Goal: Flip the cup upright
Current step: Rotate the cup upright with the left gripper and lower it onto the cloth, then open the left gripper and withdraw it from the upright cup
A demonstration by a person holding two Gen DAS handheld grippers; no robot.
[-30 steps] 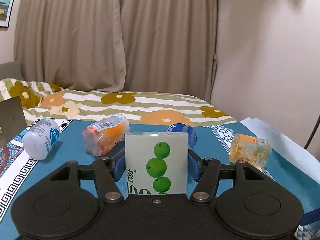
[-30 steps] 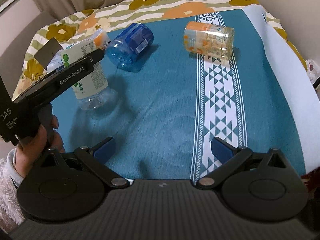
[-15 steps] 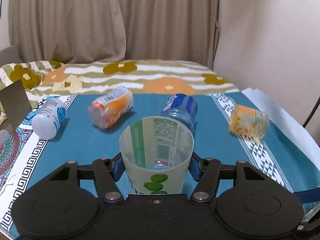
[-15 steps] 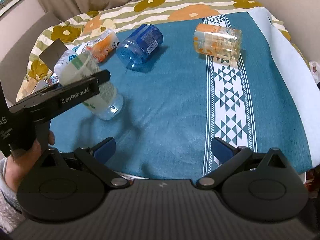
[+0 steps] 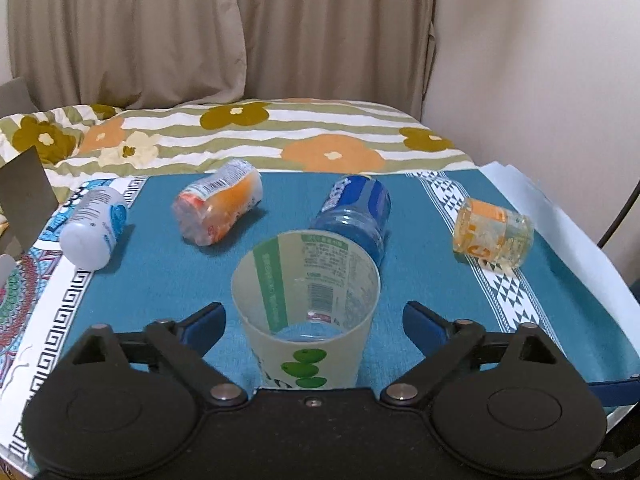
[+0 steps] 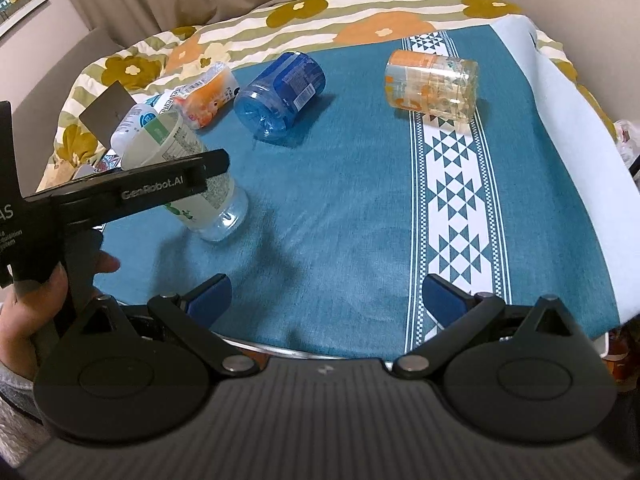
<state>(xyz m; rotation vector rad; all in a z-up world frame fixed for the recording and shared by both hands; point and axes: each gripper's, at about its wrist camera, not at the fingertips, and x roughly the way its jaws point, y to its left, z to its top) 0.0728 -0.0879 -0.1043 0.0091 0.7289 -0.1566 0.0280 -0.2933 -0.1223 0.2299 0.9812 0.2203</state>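
Note:
The clear plastic cup [image 5: 306, 304] with green dots stands mouth-up on the blue cloth, between the fingers of my left gripper [image 5: 314, 322]. The left jaws are spread wide and do not touch the cup. The cup also shows in the right wrist view [image 6: 188, 176], behind the left gripper's finger [image 6: 160, 190]. My right gripper [image 6: 326, 298] is open and empty above the near edge of the table.
Lying on the cloth [image 5: 420, 280]: a white bottle [image 5: 94, 224], an orange cup [image 5: 218, 208], a blue cup [image 5: 356, 212], an orange-printed clear cup [image 5: 494, 234]. Floral bedding [image 5: 280, 140], curtain and wall stand behind. A grey card [image 5: 24, 196] is at left.
The left gripper turned the cup from inverted to mouth-up, set it on the cloth and opened its jaws. The right gripper stayed open, barely moved.

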